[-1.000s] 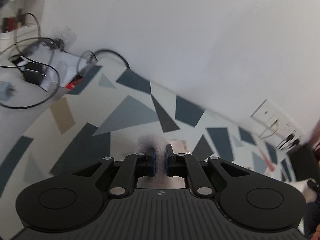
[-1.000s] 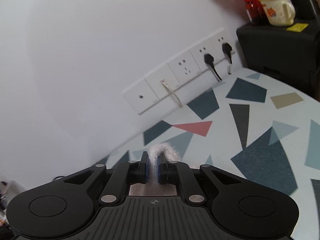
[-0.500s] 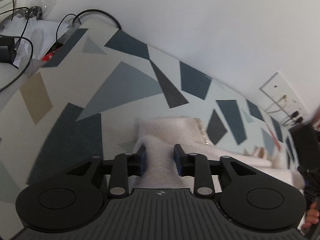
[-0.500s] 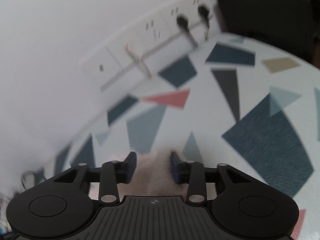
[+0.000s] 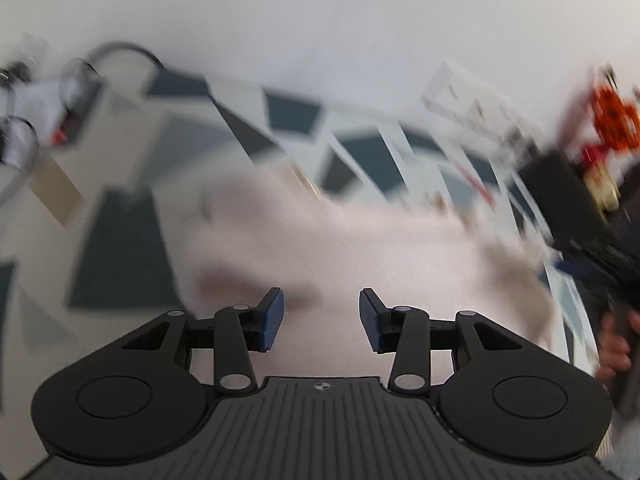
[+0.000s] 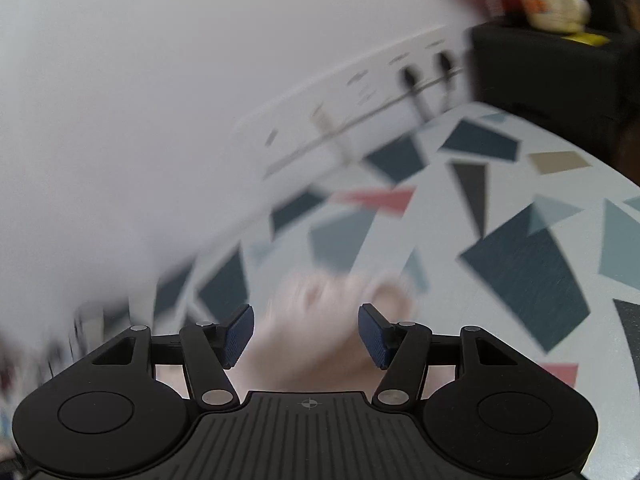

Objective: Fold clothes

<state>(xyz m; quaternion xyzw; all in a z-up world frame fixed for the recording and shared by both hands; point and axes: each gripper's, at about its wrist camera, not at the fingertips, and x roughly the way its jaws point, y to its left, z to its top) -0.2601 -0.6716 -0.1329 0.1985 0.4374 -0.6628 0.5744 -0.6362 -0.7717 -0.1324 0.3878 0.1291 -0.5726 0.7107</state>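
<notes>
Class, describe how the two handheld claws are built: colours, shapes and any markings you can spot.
Both match. The left claw and right claw are matte black, each with two fingers tipped by ribbed blue pads, linked by arms with silver rivets. A round disc sits on each side, and the ribbed central body carries a small crosshair mark.

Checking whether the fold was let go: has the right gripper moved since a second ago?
Yes. The right gripper has pulled back from the wall sockets, which now sit farther off; its jaws are opening, and the pale garment lies unpinched between them.
</notes>
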